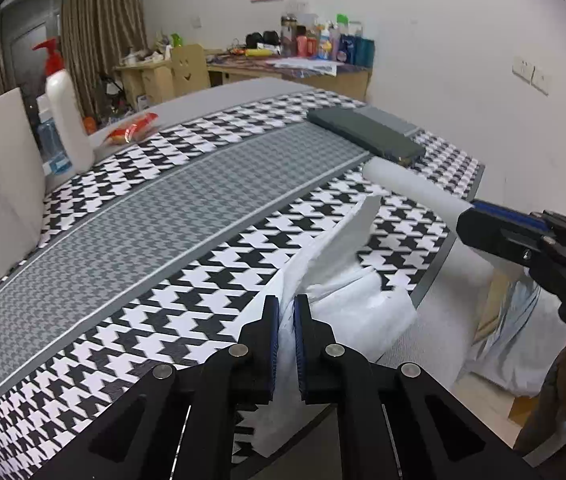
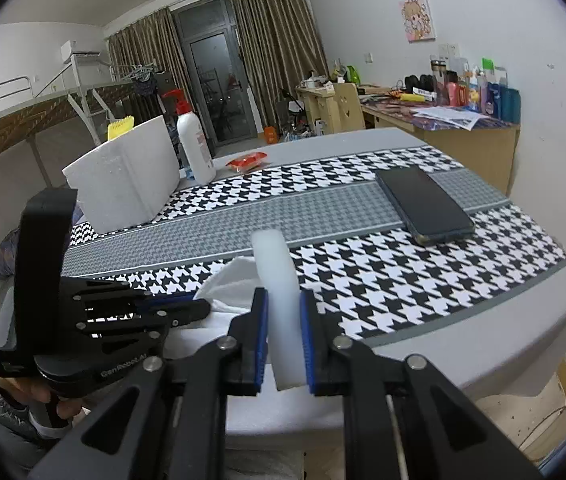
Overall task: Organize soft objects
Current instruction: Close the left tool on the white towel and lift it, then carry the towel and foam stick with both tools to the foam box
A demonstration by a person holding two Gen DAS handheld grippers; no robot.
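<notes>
My left gripper (image 1: pixel 287 312) is shut on a crumpled white tissue (image 1: pixel 347 276) at the near edge of the houndstooth table mat (image 1: pixel 187 216). My right gripper (image 2: pixel 285 312) is shut on a white foam stick (image 2: pixel 277 276) and holds it just above the mat, pointing toward the phone. In the left wrist view the foam stick (image 1: pixel 415 188) enters from the right, held by the right gripper (image 1: pixel 471 220). In the right wrist view the left gripper (image 2: pixel 199 306) sits at the left with the tissue (image 2: pixel 235 280) beside the stick.
A dark phone (image 2: pixel 423 204) lies on the mat at the far right. A white foam block (image 2: pixel 123 176), a white pump bottle (image 2: pixel 195 148) and a red snack packet (image 2: pixel 247 160) stand at the far left. A cluttered desk (image 2: pixel 443 120) is behind.
</notes>
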